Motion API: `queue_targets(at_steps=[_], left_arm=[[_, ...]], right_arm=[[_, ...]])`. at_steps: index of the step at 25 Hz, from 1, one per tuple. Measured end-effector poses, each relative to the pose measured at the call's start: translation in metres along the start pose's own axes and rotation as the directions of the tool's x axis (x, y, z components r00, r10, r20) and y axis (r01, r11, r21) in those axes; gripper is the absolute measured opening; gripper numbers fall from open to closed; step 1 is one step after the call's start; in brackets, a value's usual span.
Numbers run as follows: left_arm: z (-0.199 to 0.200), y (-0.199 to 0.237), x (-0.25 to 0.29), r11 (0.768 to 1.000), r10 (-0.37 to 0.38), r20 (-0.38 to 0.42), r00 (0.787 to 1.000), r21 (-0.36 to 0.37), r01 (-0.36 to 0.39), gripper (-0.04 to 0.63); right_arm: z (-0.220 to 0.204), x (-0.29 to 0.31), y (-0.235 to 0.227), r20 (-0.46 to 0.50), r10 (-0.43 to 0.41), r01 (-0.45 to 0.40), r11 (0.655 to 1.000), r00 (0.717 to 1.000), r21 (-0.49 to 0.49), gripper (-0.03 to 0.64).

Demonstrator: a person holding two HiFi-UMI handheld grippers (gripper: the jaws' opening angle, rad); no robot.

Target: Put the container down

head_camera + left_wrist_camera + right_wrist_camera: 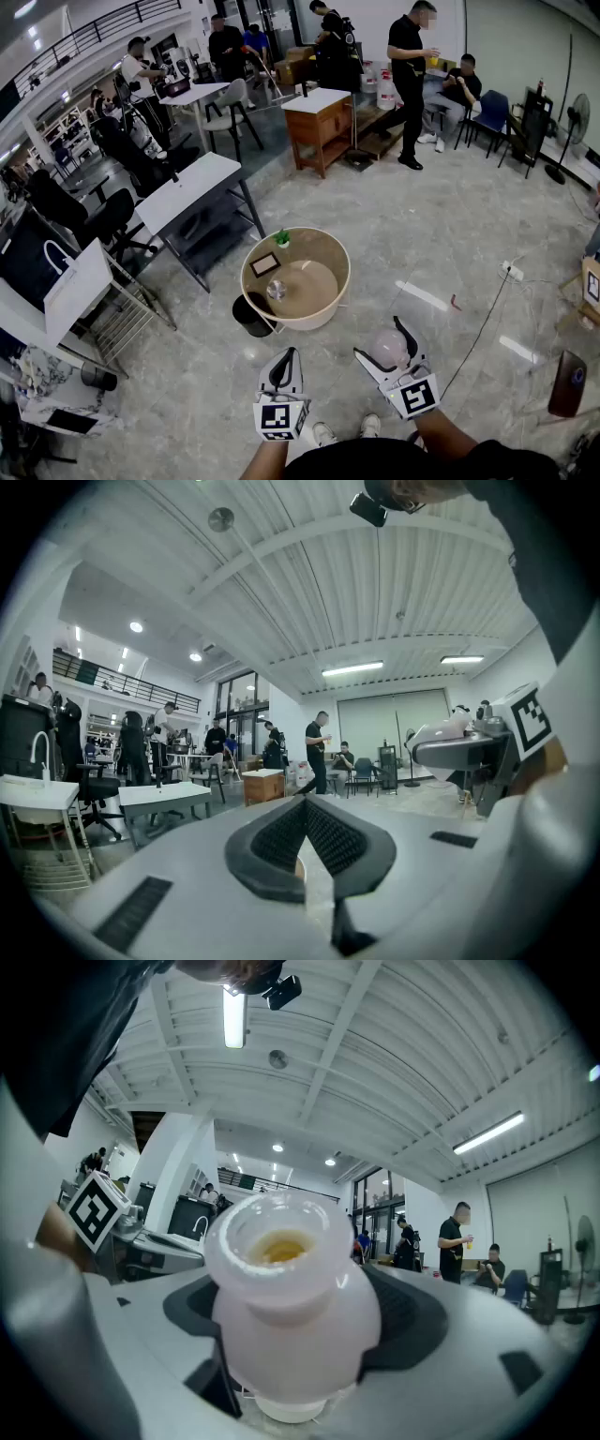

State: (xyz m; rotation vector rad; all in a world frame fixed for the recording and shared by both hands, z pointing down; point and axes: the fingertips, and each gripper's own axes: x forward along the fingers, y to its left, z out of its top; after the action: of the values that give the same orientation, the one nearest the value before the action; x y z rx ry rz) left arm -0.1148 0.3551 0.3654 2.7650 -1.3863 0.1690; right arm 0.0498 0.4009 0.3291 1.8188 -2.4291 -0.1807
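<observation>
A translucent pinkish-white container (387, 348) with a wide open mouth sits between the jaws of my right gripper (382, 341), which is shut on its body, low in the head view. In the right gripper view the container (286, 1307) fills the middle and something yellowish shows inside its mouth. My left gripper (282, 367) hangs beside it on the left, shut with nothing in it; its dark pads (281, 832) meet at the tip. Both grippers are held over the floor, short of the round table (343, 272).
The round beige table carries a small picture frame (264, 264), a green plant (282, 237) and a glass (276, 290). A black bin (251, 315) stands at its near left. White desks (187, 192), chairs, a wooden cabinet (319, 122) and several people stand beyond. A cable (478, 328) crosses the floor at right.
</observation>
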Motion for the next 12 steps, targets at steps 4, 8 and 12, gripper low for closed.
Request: queue_targets(at_steps=[4,8,12], left_arm=[[0.017,0.012,0.015,0.999,0.03,0.05,0.998,0.011,-0.03,-0.005],[0.016,0.016,0.014,0.999,0.039,0.045,0.998,0.001,-0.039,-0.005],[0.016,0.015,0.013,0.999,0.047,0.045,0.998,-0.004,-0.047,-0.005]], right_arm=[[0.011,0.02,-0.015,0.047,-0.009,0.01,1.0,0.999,-0.026,0.41],[0.013,0.021,-0.016,0.038,-0.013,0.016,0.998,0.999,-0.069,0.41],[0.012,0.021,-0.018,0.036,-0.018,0.02,0.998,0.999,-0.061,0.41]])
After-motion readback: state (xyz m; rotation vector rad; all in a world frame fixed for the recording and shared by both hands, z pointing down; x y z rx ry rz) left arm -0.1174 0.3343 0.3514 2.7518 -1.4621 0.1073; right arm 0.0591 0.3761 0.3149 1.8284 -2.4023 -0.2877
